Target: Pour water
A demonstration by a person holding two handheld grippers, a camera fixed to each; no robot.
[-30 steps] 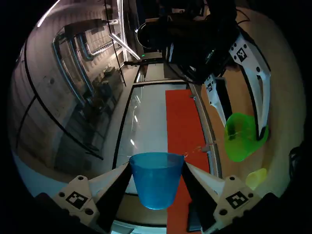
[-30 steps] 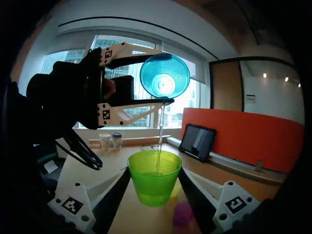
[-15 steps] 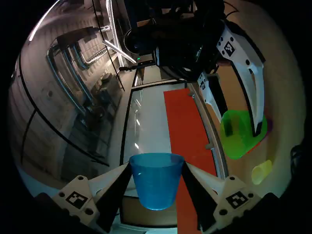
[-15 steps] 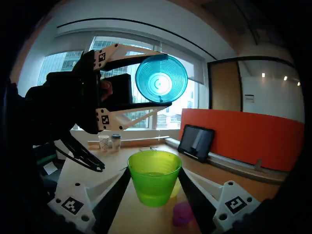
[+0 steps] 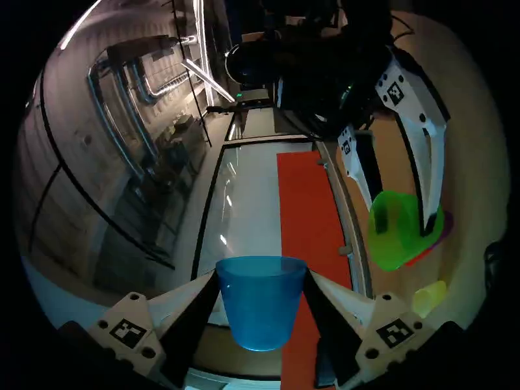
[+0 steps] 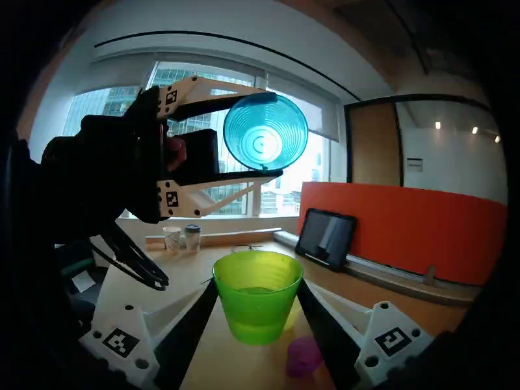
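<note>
Right gripper view: the green cup (image 6: 258, 296), part full of water, sits clamped between the right gripper's (image 6: 258, 309) fingers over the table (image 6: 227, 364). It looks like thin plastic, light but sloshy; I judge a gentle mid-wall hold best. Above it the left gripper (image 6: 278, 134) grips the blue cup (image 6: 263, 130), tipped sideways. A purple cup (image 6: 303, 356) sits just below, and a tablet (image 6: 325, 235) leans well apart.

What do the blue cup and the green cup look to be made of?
Blue cup: likely thin translucent plastic with a glossy finish; window light glows through its base, and concentric ridges show there. Green cup: probably the same kind of translucent plastic, smooth; the level of the water shows through its wall.
</note>
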